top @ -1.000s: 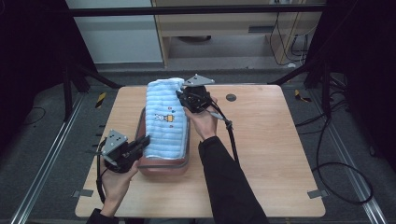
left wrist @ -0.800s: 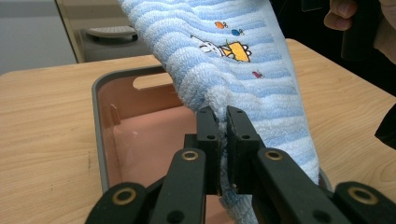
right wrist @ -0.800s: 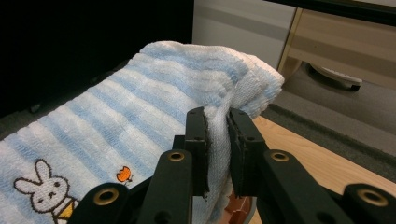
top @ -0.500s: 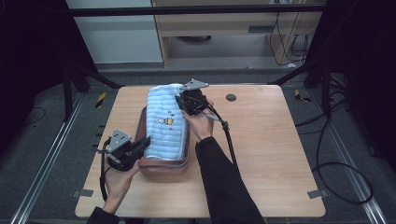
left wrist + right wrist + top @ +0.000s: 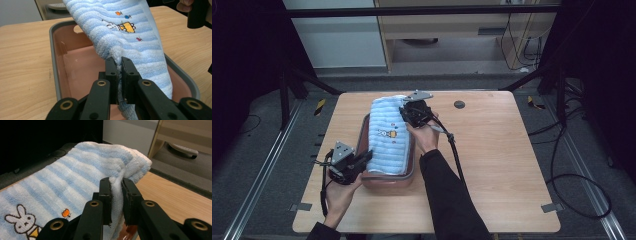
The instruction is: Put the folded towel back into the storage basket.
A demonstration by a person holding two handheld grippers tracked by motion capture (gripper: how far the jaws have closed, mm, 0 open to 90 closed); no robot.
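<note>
A blue and white striped towel (image 5: 389, 137) with a small cartoon print is stretched over a pink tray with a grey rim (image 5: 388, 181). My left gripper (image 5: 363, 160) is shut on the towel's near end (image 5: 130, 45), just above the tray's inside (image 5: 75, 67). My right gripper (image 5: 408, 113) is shut on the towel's far edge (image 5: 75, 175), holding it up above the tray's far end. The rabbit print (image 5: 21, 221) lies at the lower left of the right gripper view.
The tray rests on a wooden table (image 5: 502, 150). A small dark round disc (image 5: 459, 104) sits in the tabletop near the far edge. A cable (image 5: 457, 155) trails from the right gripper along the forearm. Metal frame legs stand around the table.
Both grippers have drifted slightly to the left with the towel still held between them; the towel now lies a little lower over the tray.
</note>
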